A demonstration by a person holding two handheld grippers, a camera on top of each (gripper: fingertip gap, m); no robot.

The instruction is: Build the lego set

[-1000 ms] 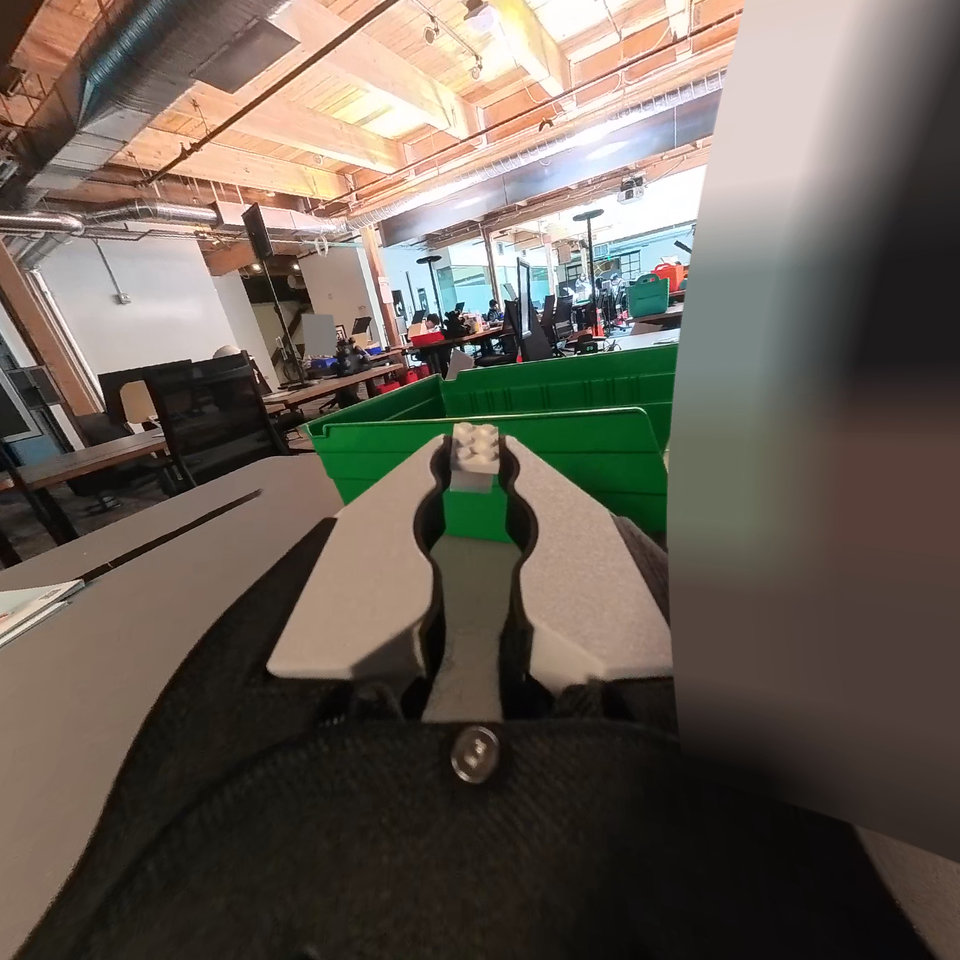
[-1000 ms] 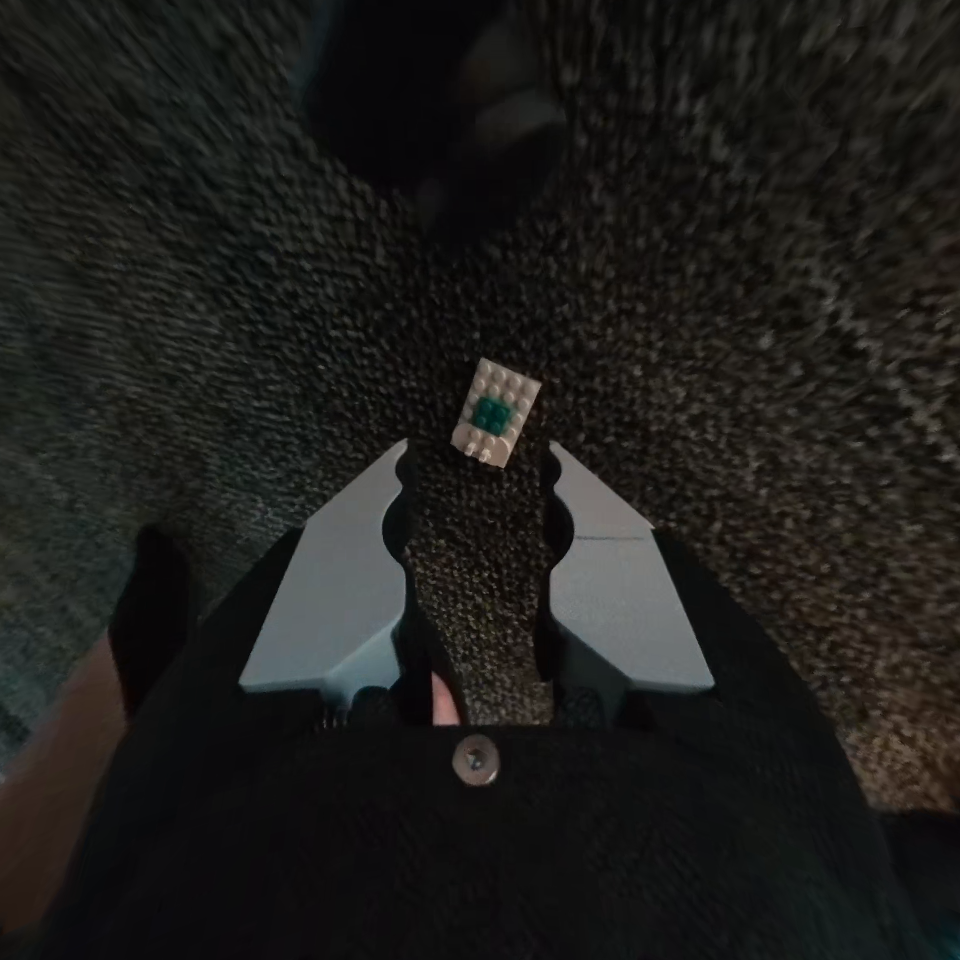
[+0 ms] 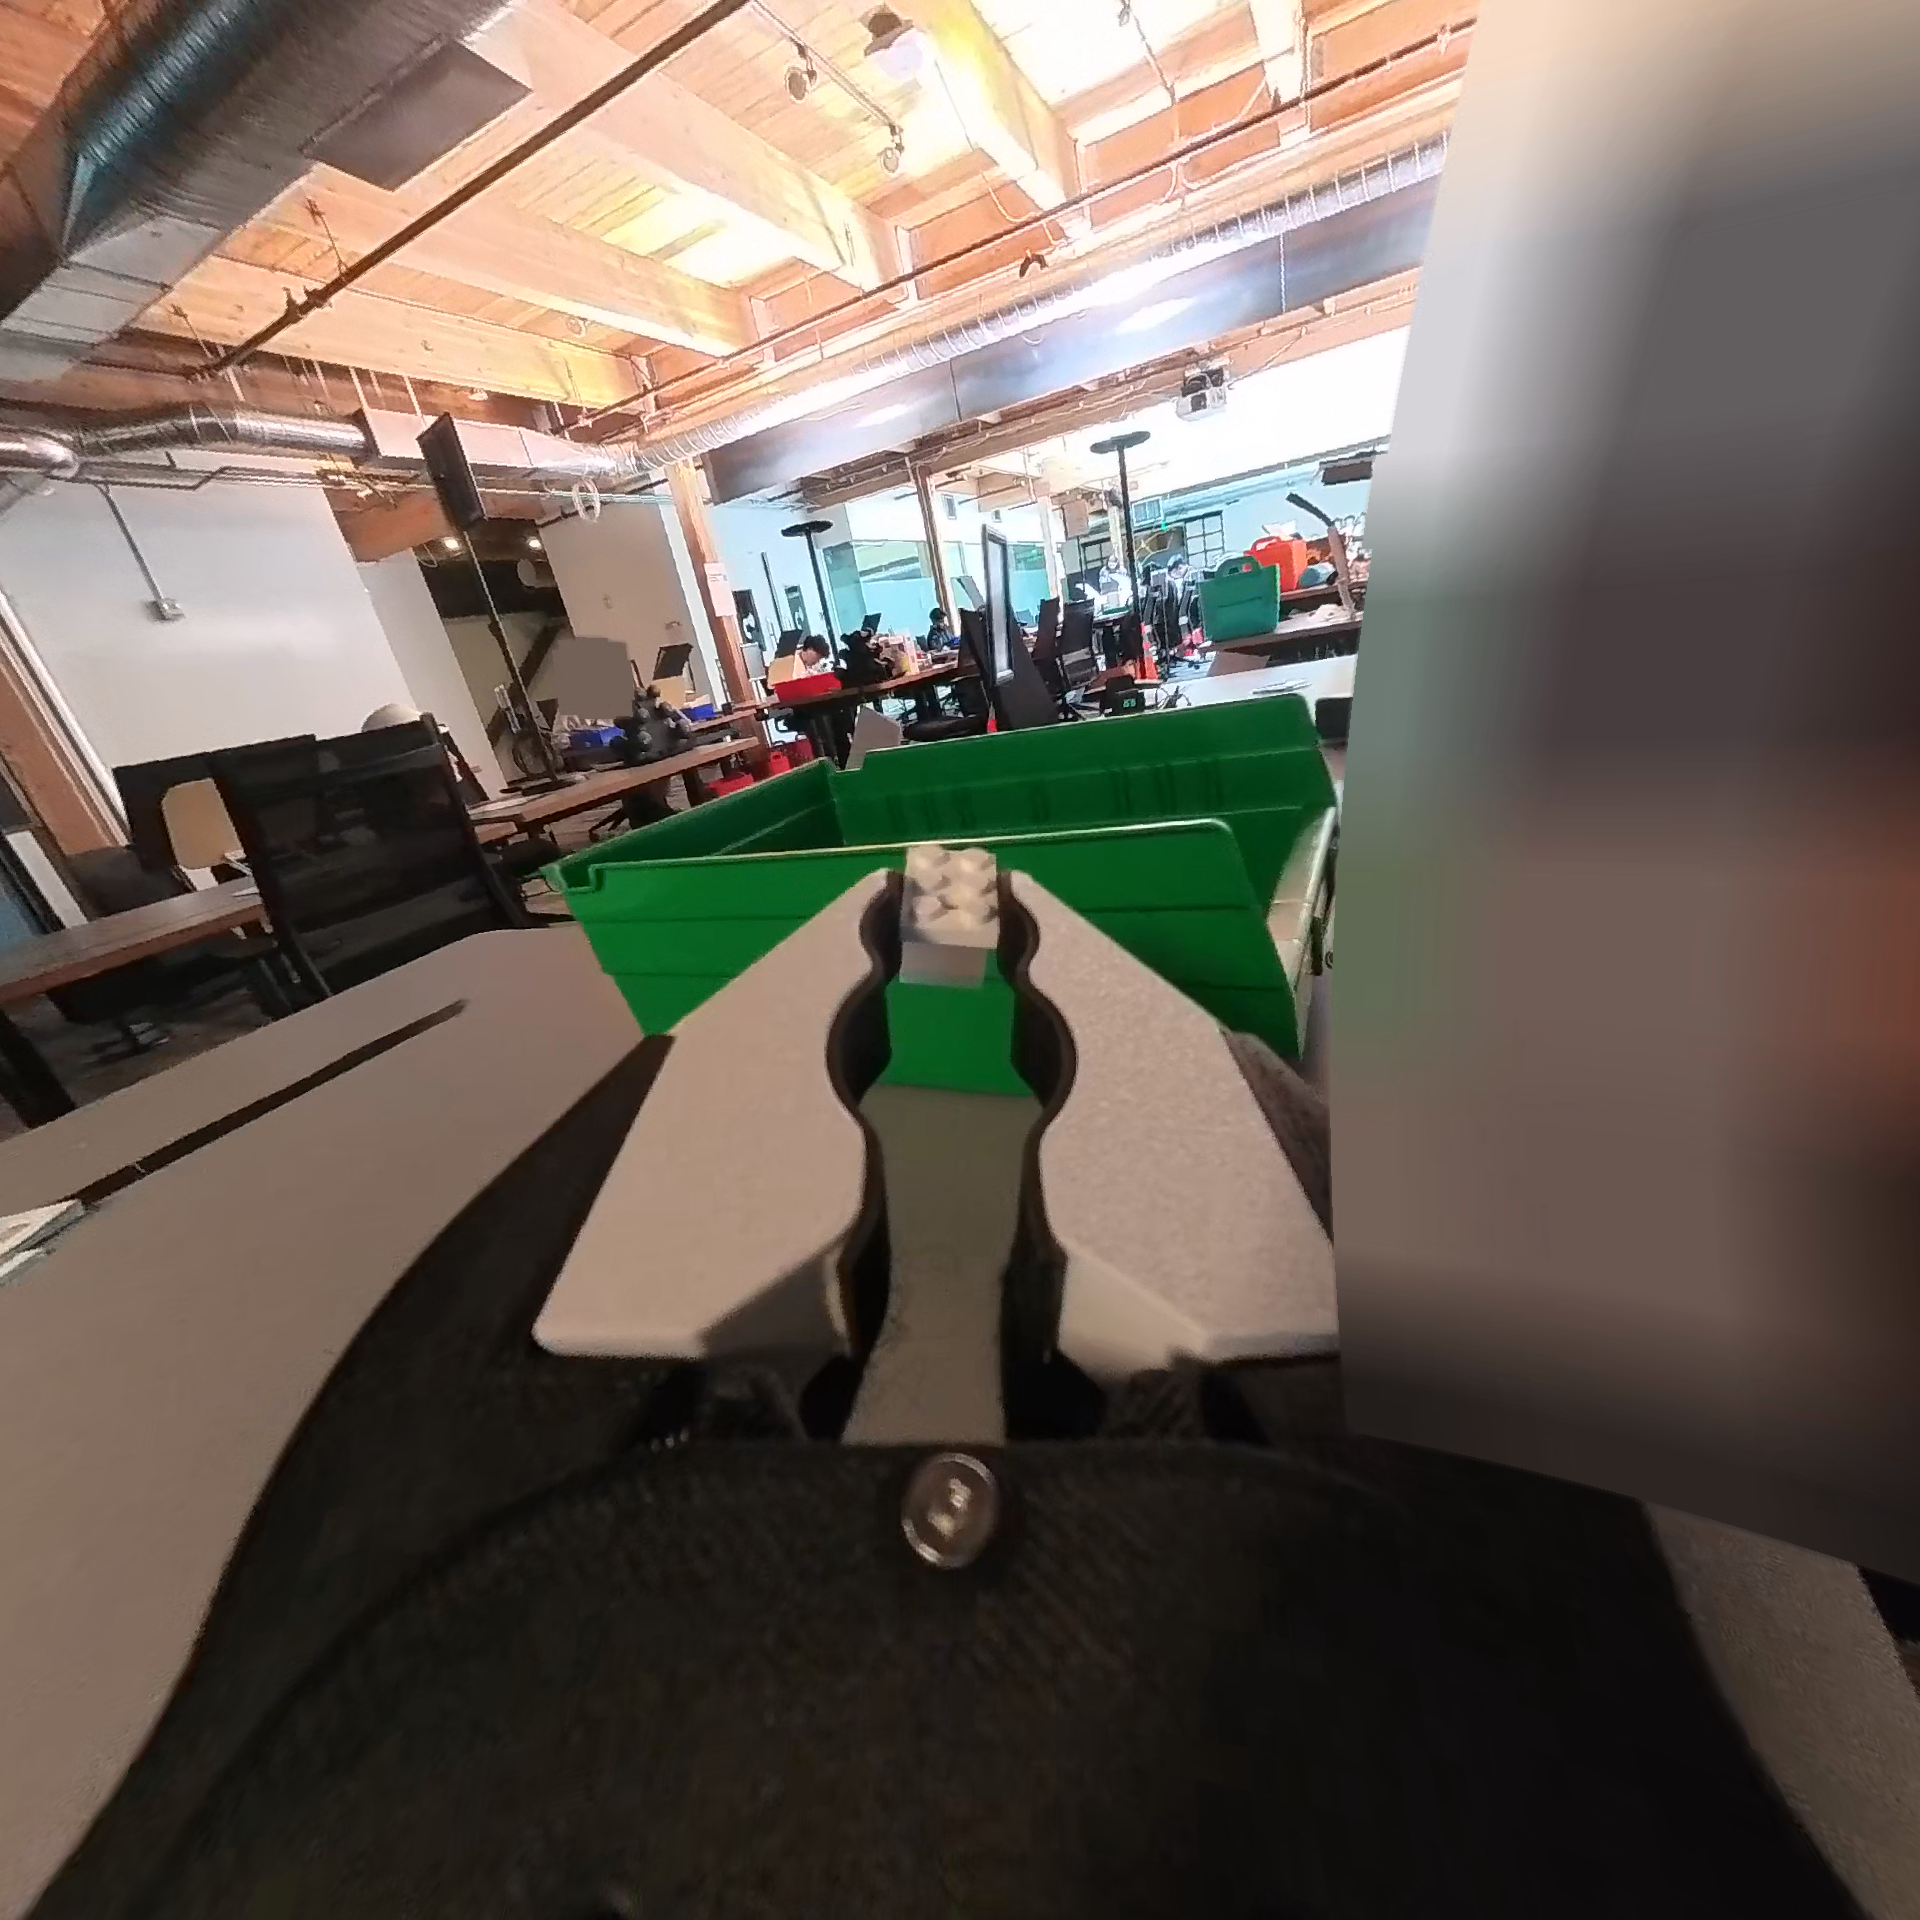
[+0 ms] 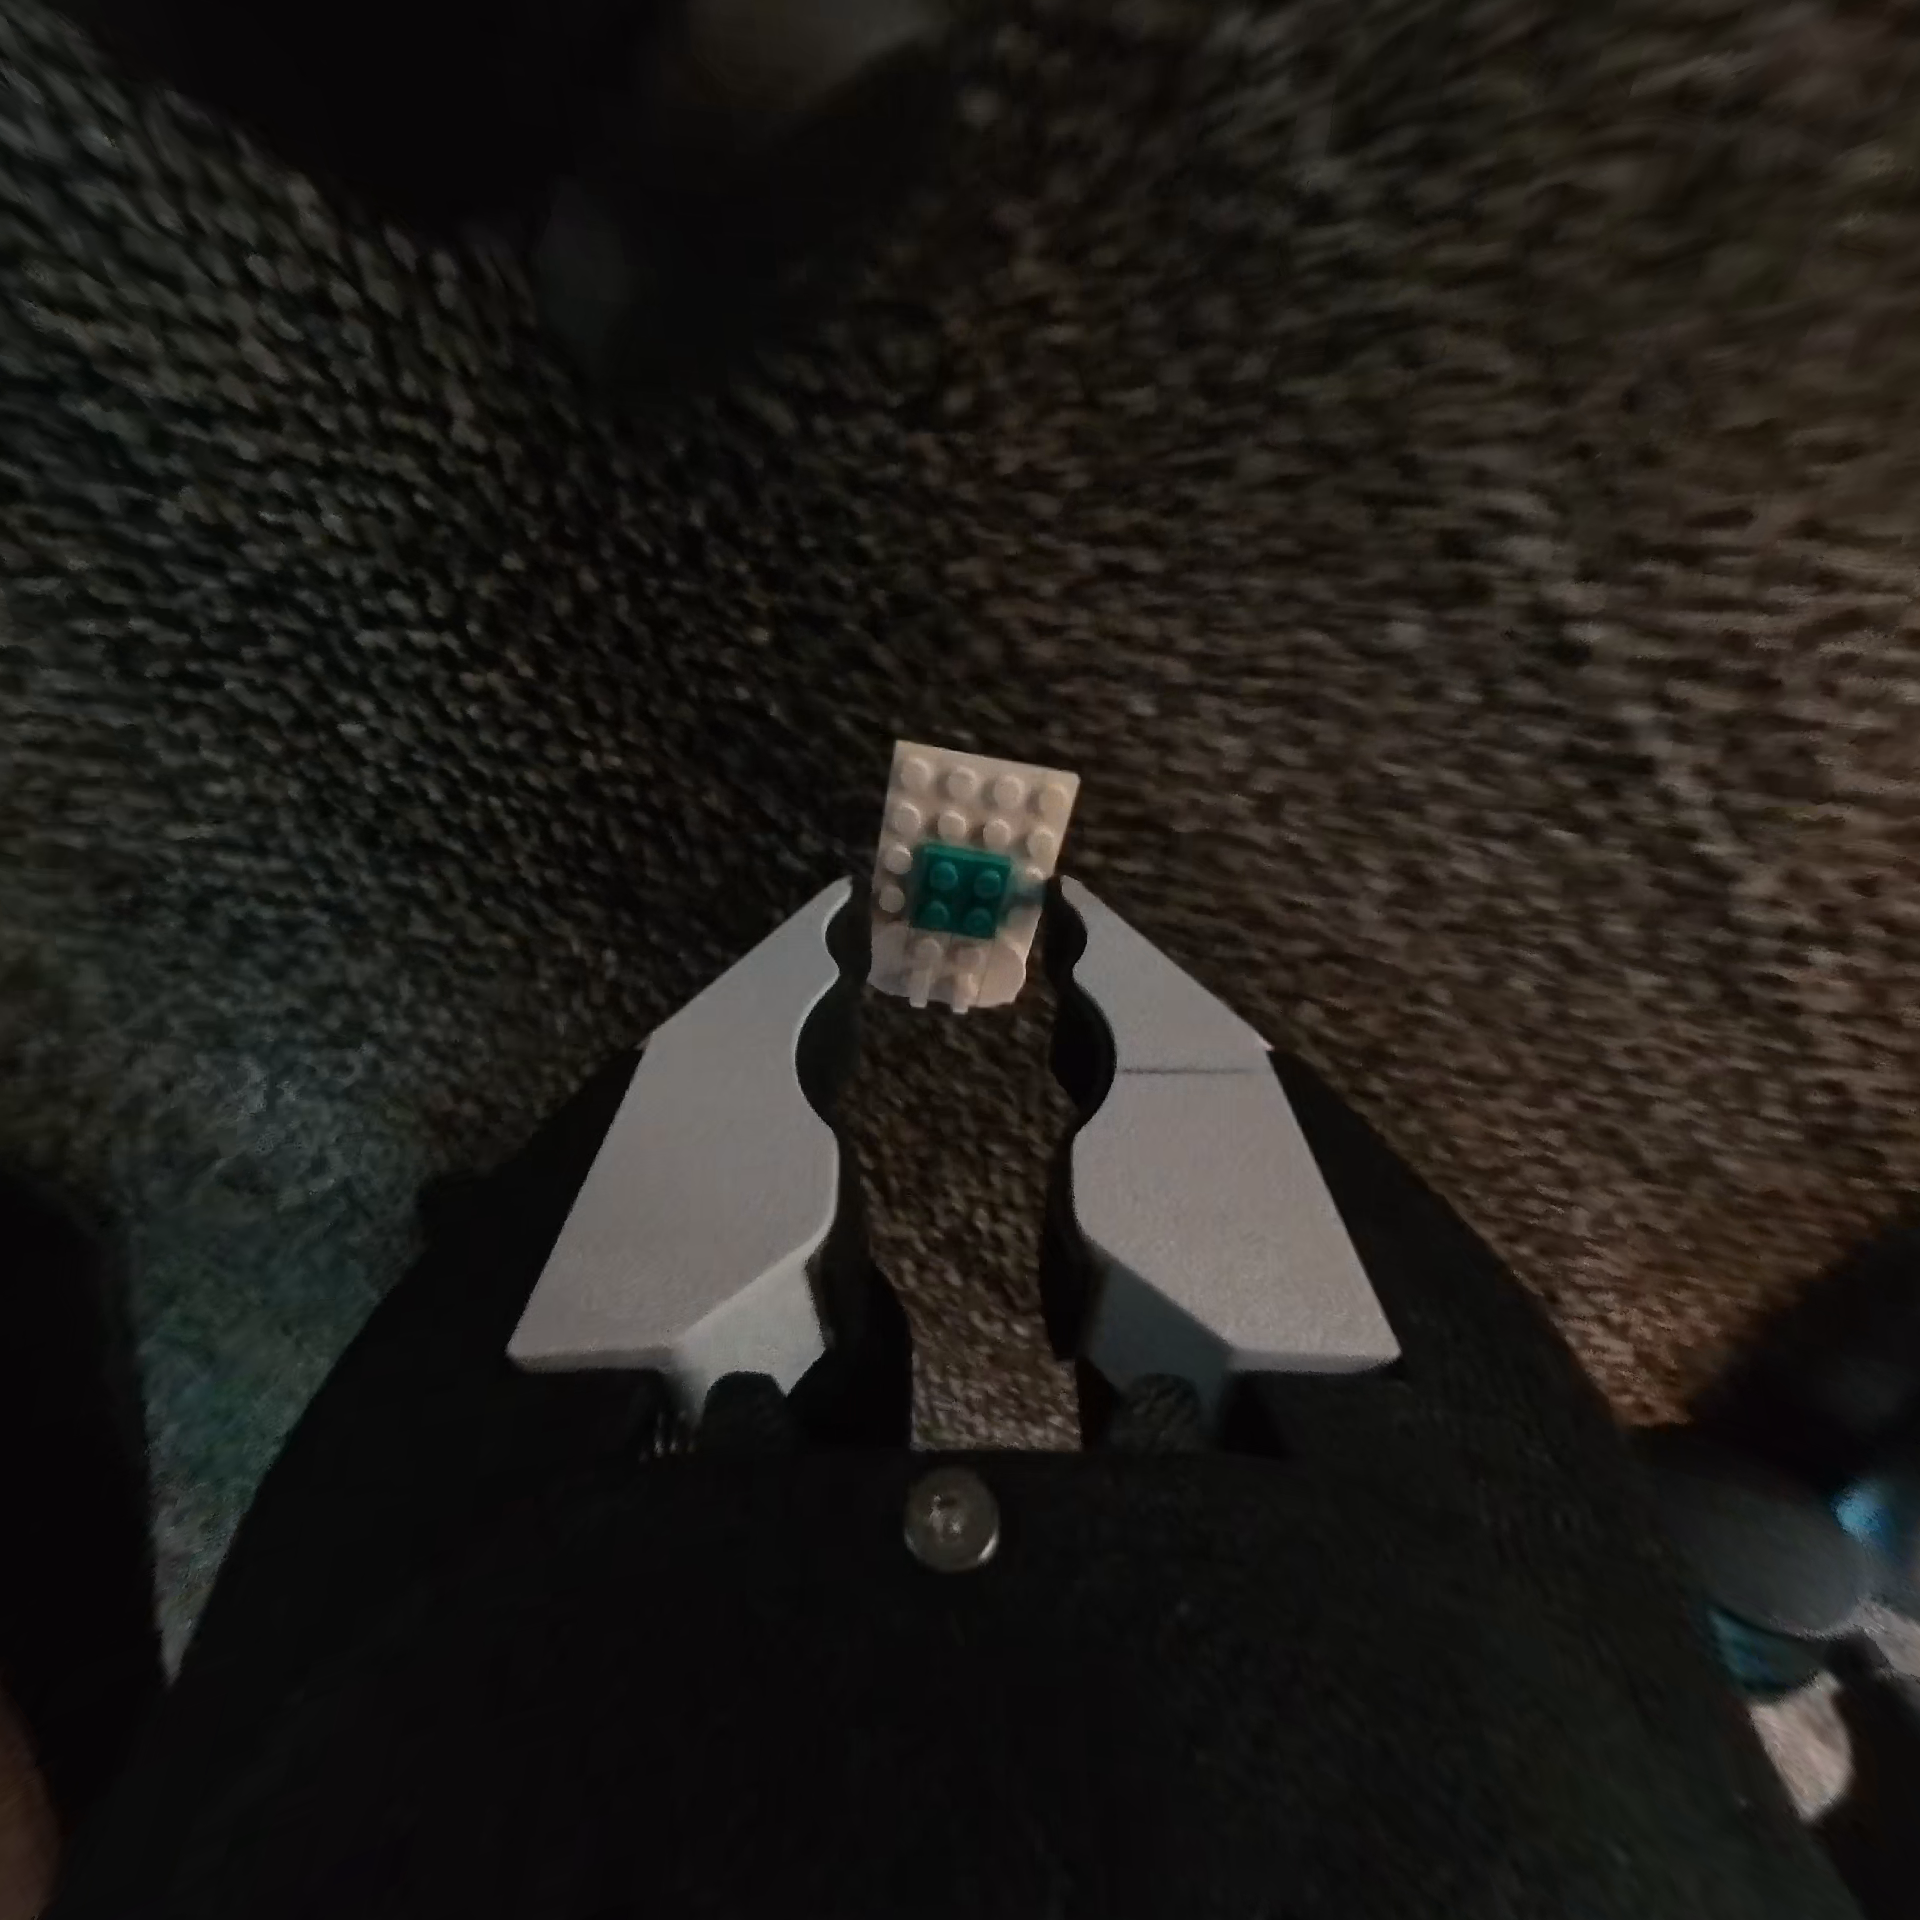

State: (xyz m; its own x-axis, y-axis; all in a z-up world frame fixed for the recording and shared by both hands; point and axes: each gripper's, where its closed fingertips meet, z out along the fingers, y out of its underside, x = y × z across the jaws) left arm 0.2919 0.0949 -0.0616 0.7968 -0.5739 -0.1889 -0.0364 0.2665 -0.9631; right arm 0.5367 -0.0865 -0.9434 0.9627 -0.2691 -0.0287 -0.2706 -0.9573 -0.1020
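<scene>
In the left wrist view, my left gripper (image 3: pixel 948 914) is shut on a small light grey brick (image 3: pixel 951 925), studs up, held at the fingertips above the grey table (image 3: pixel 260 1247). In the right wrist view, my right gripper (image 4: pixel 956 894) is closed around a white plate (image 4: pixel 982 821) that carries a teal 2x2 piece (image 4: pixel 958 888). The plate's near half sits between the fingertips and its far half sticks out past them. It stays sharp while the dark speckled carpet (image 4: pixel 1455 623) behind it is blurred.
Green plastic bins (image 3: pixel 1143 904) stand on the table just beyond the left gripper. A booklet's corner (image 3: pixel 31 1236) lies at the table's left edge. Desks and chairs fill the room behind. A blurred patch covers the right side of the left wrist view.
My right gripper has moved forward over the white plate, which lay beyond its open fingertips, and narrowed onto it. The left gripper still holds the grey brick, barely shifted.
</scene>
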